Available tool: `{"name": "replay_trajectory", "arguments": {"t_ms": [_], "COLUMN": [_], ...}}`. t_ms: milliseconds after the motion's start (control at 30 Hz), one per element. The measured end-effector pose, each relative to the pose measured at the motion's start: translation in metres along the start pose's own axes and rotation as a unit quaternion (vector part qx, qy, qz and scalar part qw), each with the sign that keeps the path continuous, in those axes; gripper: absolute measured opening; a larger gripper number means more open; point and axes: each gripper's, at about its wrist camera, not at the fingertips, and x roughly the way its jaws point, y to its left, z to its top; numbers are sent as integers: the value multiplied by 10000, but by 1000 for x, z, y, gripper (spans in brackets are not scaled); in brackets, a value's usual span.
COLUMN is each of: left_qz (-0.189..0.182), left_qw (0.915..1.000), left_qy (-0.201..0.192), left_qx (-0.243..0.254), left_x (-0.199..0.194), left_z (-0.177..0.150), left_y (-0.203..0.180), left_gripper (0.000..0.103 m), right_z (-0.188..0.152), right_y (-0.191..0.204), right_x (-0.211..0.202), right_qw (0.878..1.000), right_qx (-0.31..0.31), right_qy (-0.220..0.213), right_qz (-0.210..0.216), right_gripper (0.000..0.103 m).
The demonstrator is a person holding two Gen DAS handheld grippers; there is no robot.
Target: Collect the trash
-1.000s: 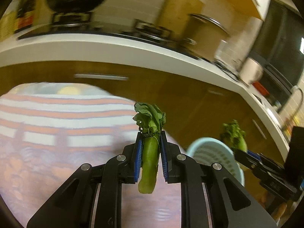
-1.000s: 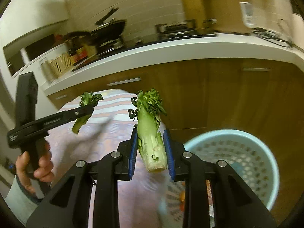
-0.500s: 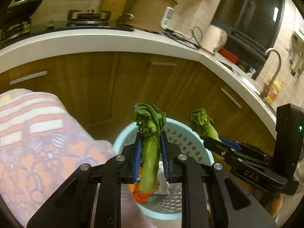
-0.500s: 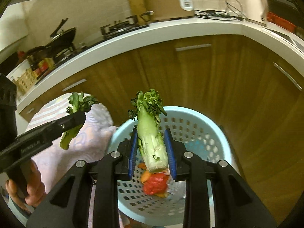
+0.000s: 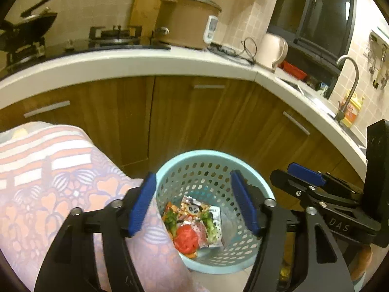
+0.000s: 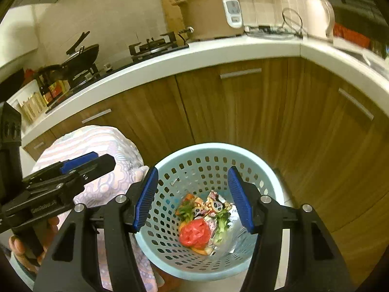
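A light blue perforated basket (image 5: 245, 168) stands on the floor below both grippers; it also shows in the right wrist view (image 6: 167, 157). Inside lie a red scrap (image 5: 186, 238), a panda-print wrapper (image 5: 194, 209) and two green vegetable stalks (image 5: 210, 223) (image 5: 171, 217). The same stalks (image 6: 222, 221) and red scrap (image 6: 194, 233) show in the right wrist view. My left gripper (image 5: 194, 205) is open and empty above the basket. My right gripper (image 6: 193, 198) is open and empty above it too.
A table with a patterned cloth (image 5: 48, 182) lies left of the basket. Brown cabinets (image 5: 194, 121) under a white counter (image 5: 121, 65) curve behind. A cooker (image 5: 187, 22), kettle (image 5: 272, 48), stove and faucet (image 5: 350, 82) are on the counter.
Both grippers moved over the basket, opened, and let go of their vegetable stalks, which now lie in the basket.
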Motion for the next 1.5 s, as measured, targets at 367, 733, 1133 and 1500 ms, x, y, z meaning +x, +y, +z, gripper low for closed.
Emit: {"name": "replay_trajectory", "arguments": {"t_ms": [367,733,1133,1500], "left_qz": [860,1527,1556,1614], "left_qw": [9919,9777,9788,9780], "left_qy": [-935,-1437,-1329,-1314], "left_qx": [67,91,33,140], "left_x": [-72,-103,-92,-90], "left_z": [-22,-47,-58,-62], "left_y": [4,19,28,22], "left_gripper": [86,86,88,89], "right_z": [-5,-16,-26,-31], "right_y": [44,73,56,53], "right_x": [-46,-55,-50,-52], "right_qw": [9933,9878,9900,9884], "right_qx": [-463,-571,-145,-126], "right_qy": [-968,-1239,-1115,-1196], "right_qz": [-418,-754,-853,-930], "right_gripper": [56,56,56,56]}}
